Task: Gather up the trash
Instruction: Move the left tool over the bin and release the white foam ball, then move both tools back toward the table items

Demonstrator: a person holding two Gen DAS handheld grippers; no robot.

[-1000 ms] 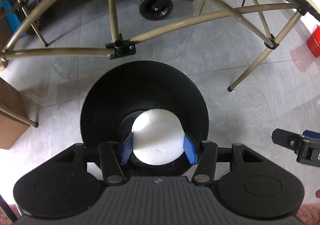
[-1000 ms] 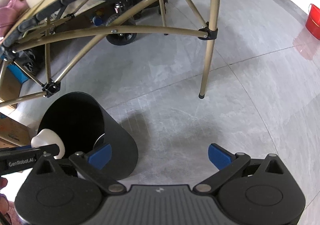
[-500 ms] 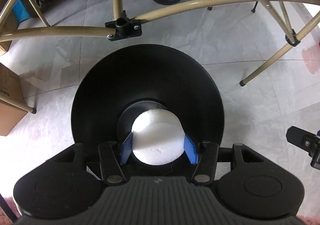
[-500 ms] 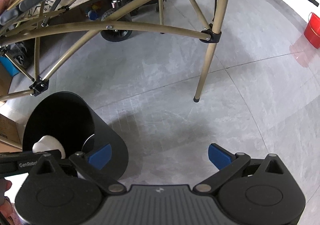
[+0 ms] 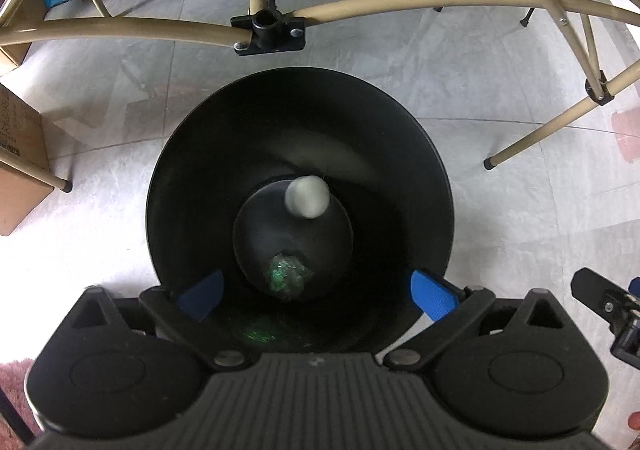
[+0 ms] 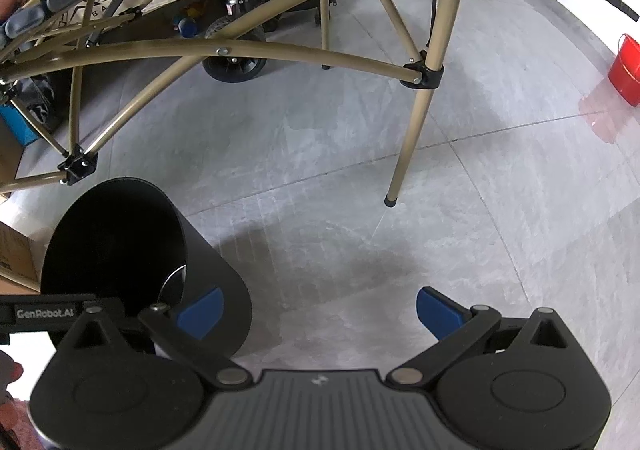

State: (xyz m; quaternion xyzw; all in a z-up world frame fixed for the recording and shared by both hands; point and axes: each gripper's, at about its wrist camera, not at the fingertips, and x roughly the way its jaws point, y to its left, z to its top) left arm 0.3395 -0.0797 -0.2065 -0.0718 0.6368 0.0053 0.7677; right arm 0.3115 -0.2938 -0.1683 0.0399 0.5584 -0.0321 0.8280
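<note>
The black bin (image 5: 300,122) is standing on the floor beneath the left tool (image 5: 318,290), whose jaws have just been opening, now empty. The white foam ball (image 5: 307,196) is dropping inside near green trash (image 5: 289,274); keeping centred avoids the rim. The right tool (image 6: 318,310) is gaping empty.

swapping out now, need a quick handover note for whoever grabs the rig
Left gripper: jaws have just been opening, now wide and empty, above the black bin.
Right gripper: open, empty, over bare floor beside the bin.
White foam piece: released, blurred, inside the bin. Green wrapper lies on the bin's bottom.
Done: foam dropped in.
Left: no other trash shows in these views; look around for more.
</note>
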